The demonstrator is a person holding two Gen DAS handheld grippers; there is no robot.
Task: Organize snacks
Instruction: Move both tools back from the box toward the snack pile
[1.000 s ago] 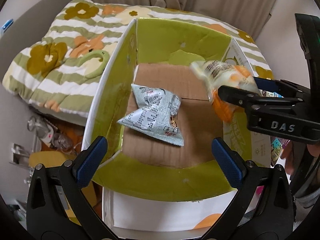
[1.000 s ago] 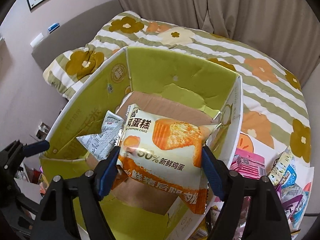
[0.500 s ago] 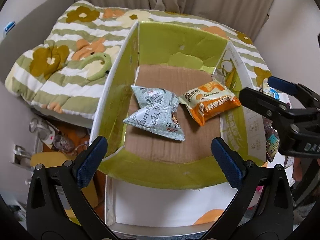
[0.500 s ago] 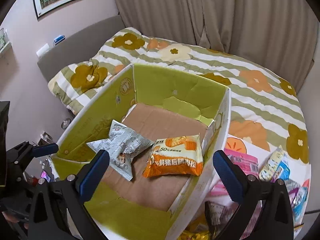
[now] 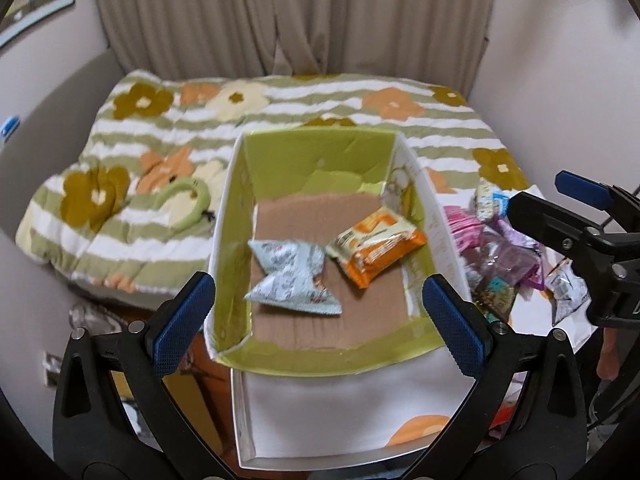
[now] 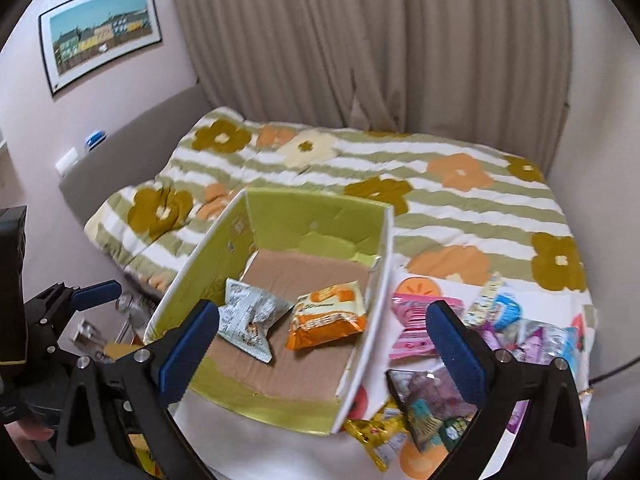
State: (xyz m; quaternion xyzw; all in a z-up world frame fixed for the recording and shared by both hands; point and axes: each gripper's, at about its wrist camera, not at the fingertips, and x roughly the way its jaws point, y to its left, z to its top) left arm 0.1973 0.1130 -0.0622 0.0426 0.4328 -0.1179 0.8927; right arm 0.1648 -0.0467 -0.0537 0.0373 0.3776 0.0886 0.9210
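An open green cardboard box [image 5: 320, 156] [image 6: 312, 216] stands on the bed. Inside lie a pale grey snack bag [image 5: 292, 280] [image 6: 250, 318] on the left and an orange cake packet [image 5: 376, 246] [image 6: 326, 314] on the right. My left gripper [image 5: 316, 320] is open and empty, in front of the box's near wall. My right gripper [image 6: 320, 344] is open and empty, above the box's near right corner; it also shows at the right edge of the left wrist view [image 5: 576, 216]. A pile of loose snack packets [image 6: 460, 360] [image 5: 496, 256] lies right of the box.
A floral striped quilt [image 6: 400, 168] covers the bed behind the box. A white sheet with orange print [image 5: 340, 400] lies under the box and snacks. A green ring [image 5: 180, 204] lies on the quilt at left. Clutter sits on the floor at left [image 6: 104, 332].
My right gripper opened and dropped the orange cake packet into the box, then pulled back up and to the right. My left gripper has drawn back from the box.
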